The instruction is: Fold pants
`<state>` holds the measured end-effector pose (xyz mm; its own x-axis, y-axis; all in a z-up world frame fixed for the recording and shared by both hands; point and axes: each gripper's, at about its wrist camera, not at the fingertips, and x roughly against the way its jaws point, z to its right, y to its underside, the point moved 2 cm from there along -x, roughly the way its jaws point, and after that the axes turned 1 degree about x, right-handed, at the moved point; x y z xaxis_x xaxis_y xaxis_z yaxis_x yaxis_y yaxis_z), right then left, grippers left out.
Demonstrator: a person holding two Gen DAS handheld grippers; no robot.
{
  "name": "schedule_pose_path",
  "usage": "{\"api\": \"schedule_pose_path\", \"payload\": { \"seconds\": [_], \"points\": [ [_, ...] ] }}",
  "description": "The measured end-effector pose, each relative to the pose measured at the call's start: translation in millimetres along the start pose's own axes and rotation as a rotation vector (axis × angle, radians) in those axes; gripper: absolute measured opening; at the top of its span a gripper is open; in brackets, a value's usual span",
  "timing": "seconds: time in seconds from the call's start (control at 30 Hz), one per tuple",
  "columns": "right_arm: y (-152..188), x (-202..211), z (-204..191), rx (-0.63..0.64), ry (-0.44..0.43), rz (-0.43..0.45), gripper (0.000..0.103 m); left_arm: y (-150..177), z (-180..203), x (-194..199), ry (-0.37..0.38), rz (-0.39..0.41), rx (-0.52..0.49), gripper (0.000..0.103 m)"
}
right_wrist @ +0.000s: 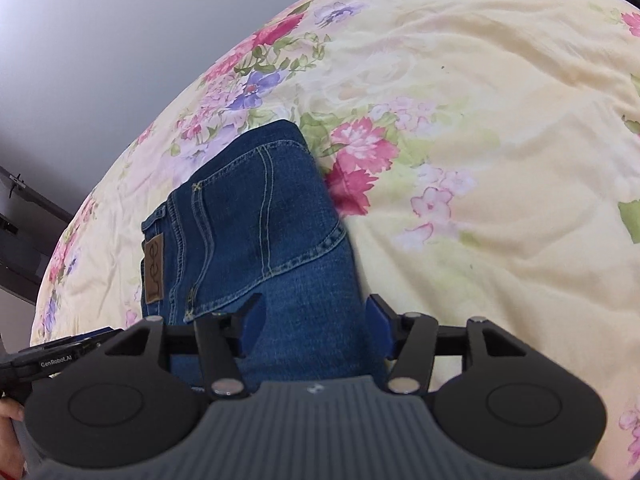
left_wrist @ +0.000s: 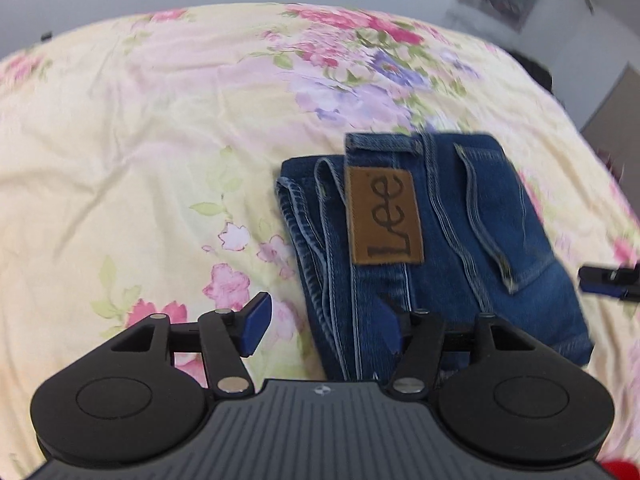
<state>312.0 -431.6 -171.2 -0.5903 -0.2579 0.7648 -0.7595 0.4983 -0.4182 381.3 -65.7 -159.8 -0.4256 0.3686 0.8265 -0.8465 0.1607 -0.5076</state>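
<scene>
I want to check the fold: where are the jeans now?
The folded jeans lie on the floral bedspread, right of centre in the left wrist view, label patch up.

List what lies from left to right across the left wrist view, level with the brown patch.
Pale yellow floral bedspread → stacked folded denim edges → brown leather Lee patch → stitched blue back pocket.

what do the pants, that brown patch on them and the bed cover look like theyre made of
Pants: blue denim, matte, with pale contrast stitching and a faded edge.
Brown patch: looks like leather or an imitation; tan, stamped lettering, stitched border.
Bed cover: soft woven fabric, probably cotton; printed flowers, fine wrinkles, no sheen.
</scene>
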Motion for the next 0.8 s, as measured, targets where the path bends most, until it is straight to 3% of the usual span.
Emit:
{"api": "schedule_pose_path", "payload": {
  "seconds": [0.1,0.27,0.43,0.57,0.67,0.73,0.8],
  "points": [
    [-9.6,-12.5,-1.5,0.029,0.010,0.003,0.053,-8.9,-14.7,-9.9,0.046,0.036,0.077,0.070],
    [-27.6,-35.2,-8.7,0.081,0.018,0.014,0.053,-35.5,-17.4,-21.9,0.102,0.114,0.087,0.070],
    [-40.8,-53.1,-11.3,0.082,0.009,0.020,0.053,-62.6,-3.6,-47.9,0.139,0.105,0.058,0.073],
    [-42.1,-63.4,-11.3,0.090,0.008,0.000,0.053,-68.3,1.0,-65.3,0.199,0.101,0.097,0.069],
    [-39.6,-68.1,-8.8,0.092,0.009,-0.010,0.053,-66.7,4.6,-65.3,0.190,0.128,0.123,0.054],
    [-38.3,-70.0,-7.1,0.094,0.005,-0.008,0.053,-67.0,7.3,-59.0,0.174,0.144,0.111,0.031],
    [-36.9,-71.4,-6.3,0.090,-0.003,-0.007,0.053,-69.3,11.7,-51.5,0.144,0.153,0.086,0.015]
  ]
}}
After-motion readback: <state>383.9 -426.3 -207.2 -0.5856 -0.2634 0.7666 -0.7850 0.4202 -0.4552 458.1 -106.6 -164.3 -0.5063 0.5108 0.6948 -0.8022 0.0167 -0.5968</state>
